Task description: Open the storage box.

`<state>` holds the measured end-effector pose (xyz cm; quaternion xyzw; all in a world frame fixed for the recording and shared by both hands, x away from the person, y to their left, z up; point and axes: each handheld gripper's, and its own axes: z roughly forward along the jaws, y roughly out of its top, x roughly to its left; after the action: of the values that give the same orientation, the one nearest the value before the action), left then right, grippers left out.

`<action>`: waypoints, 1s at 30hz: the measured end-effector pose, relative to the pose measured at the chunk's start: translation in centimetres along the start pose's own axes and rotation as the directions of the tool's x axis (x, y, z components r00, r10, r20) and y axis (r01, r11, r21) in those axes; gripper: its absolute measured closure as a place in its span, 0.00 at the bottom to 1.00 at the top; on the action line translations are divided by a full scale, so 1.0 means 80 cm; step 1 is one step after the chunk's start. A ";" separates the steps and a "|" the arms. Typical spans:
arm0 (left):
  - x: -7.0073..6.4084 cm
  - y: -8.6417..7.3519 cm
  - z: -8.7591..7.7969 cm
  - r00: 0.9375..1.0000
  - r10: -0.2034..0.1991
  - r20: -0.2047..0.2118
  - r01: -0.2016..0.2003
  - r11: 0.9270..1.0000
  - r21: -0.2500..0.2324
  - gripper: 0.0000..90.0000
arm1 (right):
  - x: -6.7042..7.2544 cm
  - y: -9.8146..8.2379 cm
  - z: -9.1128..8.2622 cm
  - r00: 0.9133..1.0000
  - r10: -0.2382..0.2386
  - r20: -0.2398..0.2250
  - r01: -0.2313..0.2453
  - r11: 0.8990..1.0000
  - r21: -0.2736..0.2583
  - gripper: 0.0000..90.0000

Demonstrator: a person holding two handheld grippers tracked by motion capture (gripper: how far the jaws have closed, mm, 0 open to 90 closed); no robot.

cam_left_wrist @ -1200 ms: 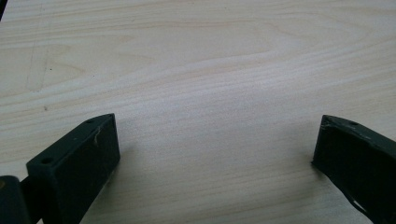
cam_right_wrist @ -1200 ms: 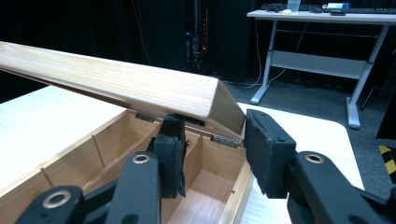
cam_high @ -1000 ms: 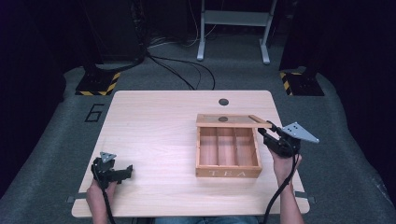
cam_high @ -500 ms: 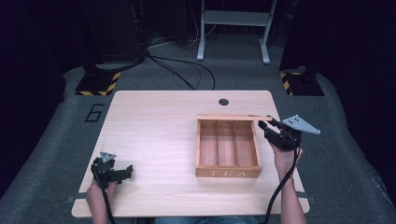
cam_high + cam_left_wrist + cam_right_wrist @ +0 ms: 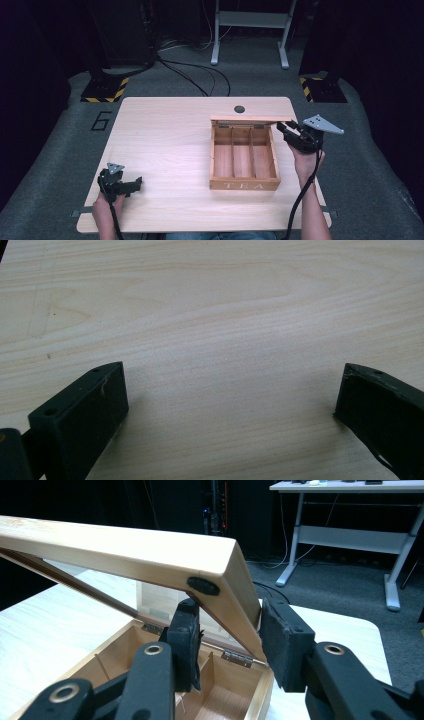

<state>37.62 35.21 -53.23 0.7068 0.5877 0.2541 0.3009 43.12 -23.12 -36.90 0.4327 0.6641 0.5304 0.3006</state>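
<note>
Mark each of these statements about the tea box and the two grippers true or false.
1. The right gripper clamps the lid. True.
2. The box has five compartments. False: three.
3. The left gripper holds a tea bag. False: it is open over bare table.
4. The compartments look empty. True.
5. The lid lies flat and closed. False: it is raised on its hinges.

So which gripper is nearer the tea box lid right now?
Right. The right gripper is clamped on the lid at its side frame; the left gripper rests open at the table's near-left corner, apart from it.
</note>
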 end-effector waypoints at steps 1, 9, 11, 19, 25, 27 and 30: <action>0.000 0.000 0.000 1.000 -0.001 0.000 0.001 1.000 0.001 0.00 | -0.001 0.002 0.001 1.000 -0.001 -0.002 0.001 1.000 0.002 0.67; 0.000 0.000 0.000 1.000 -0.001 0.000 0.001 1.000 0.001 0.00 | -0.006 0.013 0.008 1.000 0.003 -0.010 -0.003 1.000 0.014 0.67; 0.000 0.000 0.000 1.000 -0.001 0.000 0.001 1.000 0.001 0.00 | -0.007 0.014 0.009 1.000 0.004 -0.008 -0.004 1.000 0.019 0.67; 0.000 0.000 0.000 1.000 -0.001 0.000 0.001 1.000 0.000 0.00 | -0.009 0.018 0.011 1.000 0.004 -0.008 -0.004 1.000 0.022 0.67; 0.000 0.000 0.000 1.000 -0.001 0.000 0.001 1.000 0.001 0.00 | -0.009 0.018 0.012 1.000 0.003 -0.008 -0.002 1.000 0.021 0.67; 0.000 0.000 0.000 1.000 0.000 0.000 0.000 1.000 0.000 0.00 | -0.009 0.018 0.012 1.000 0.003 -0.008 -0.002 1.000 0.020 0.67; 0.000 0.000 0.000 1.000 0.000 0.000 0.000 1.000 0.000 0.00 | -0.009 0.018 0.012 1.000 0.002 -0.008 -0.002 1.000 0.021 0.67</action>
<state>37.61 35.21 -53.23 0.7068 0.5876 0.2542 0.3010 44.62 -23.24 -35.76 0.4344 0.6703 0.5256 0.2929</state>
